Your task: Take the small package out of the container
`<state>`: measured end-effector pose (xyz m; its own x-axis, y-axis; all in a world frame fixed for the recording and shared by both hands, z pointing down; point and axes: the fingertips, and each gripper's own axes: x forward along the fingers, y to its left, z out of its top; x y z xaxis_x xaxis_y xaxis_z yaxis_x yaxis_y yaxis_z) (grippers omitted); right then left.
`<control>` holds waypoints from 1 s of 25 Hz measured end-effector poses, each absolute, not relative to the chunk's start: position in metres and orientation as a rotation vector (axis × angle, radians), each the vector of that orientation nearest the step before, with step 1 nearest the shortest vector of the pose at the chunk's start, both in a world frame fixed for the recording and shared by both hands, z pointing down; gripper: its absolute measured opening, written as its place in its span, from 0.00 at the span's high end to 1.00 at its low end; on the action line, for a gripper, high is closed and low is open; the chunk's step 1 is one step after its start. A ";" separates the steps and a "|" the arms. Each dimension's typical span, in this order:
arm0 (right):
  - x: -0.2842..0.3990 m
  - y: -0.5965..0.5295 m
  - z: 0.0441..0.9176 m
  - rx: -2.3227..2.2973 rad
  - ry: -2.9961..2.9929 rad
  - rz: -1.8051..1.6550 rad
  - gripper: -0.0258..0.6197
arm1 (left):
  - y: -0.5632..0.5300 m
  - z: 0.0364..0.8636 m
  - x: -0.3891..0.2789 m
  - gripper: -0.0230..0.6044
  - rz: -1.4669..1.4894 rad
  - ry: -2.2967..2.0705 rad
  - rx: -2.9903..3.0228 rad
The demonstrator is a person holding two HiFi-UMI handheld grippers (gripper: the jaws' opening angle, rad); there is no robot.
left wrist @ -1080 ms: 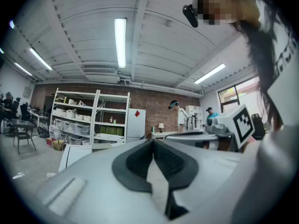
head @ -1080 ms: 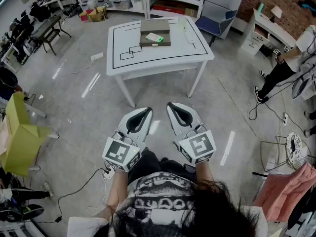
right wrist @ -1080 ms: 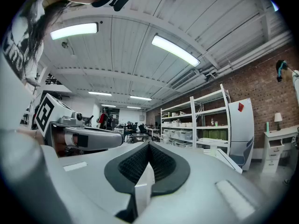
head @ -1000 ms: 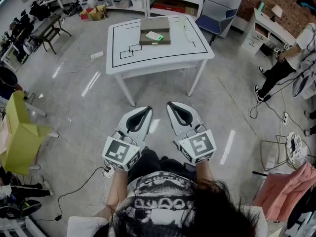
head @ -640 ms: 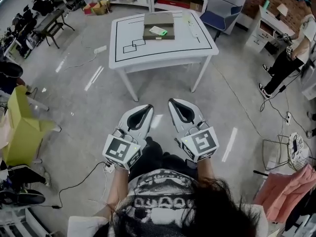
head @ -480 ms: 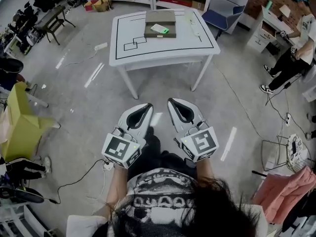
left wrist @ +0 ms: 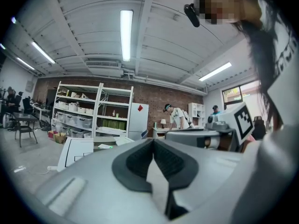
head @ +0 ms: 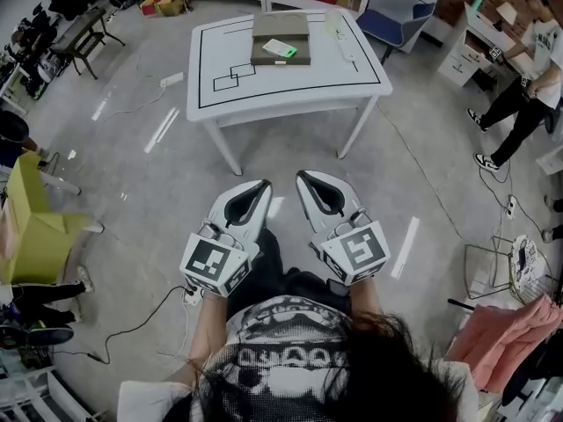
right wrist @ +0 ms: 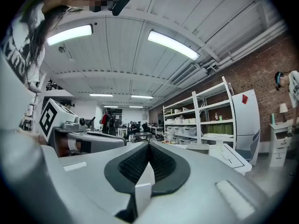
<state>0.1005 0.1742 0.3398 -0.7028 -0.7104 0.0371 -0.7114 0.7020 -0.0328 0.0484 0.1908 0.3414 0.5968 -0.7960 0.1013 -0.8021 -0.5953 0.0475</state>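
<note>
Head view with both gripper views. The left claw and the right claw are held side by side at lower centre of the frame, in front of the person's body. Each is pressed together with nothing between its pads, as is confirmed in the left gripper view and the right gripper view. The small package, white with a green edge, is seen at upper centre on the flat brown container. Whether it lies inside a shallow recess or on top cannot be told. The container stands on the white bench, well apart from both claws, so the reach is judged not yet begun. Several faults may be expected from here. If a claw is brought down unspread, the package would be pushed rather than gripped. Because the package looks thin and flat, it may be slid across the container or nipped only at an edge and dropped. The light container may be dragged or lifted with it unless it is steadied. A floor cable at lower left may be caught underfoot during the approach.
</note>
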 end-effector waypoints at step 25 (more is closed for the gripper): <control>-0.019 -0.046 0.349 1.302 -2.747 0.120 0.95 | -0.038 0.347 -0.074 0.96 0.090 -1.215 2.771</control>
<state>-0.0186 -0.0463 0.3489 -0.6297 -0.7670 0.1230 -0.7748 0.6315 -0.0290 -0.0737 -0.0375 0.3472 0.6772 -0.7289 0.1003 -0.7357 -0.6724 0.0811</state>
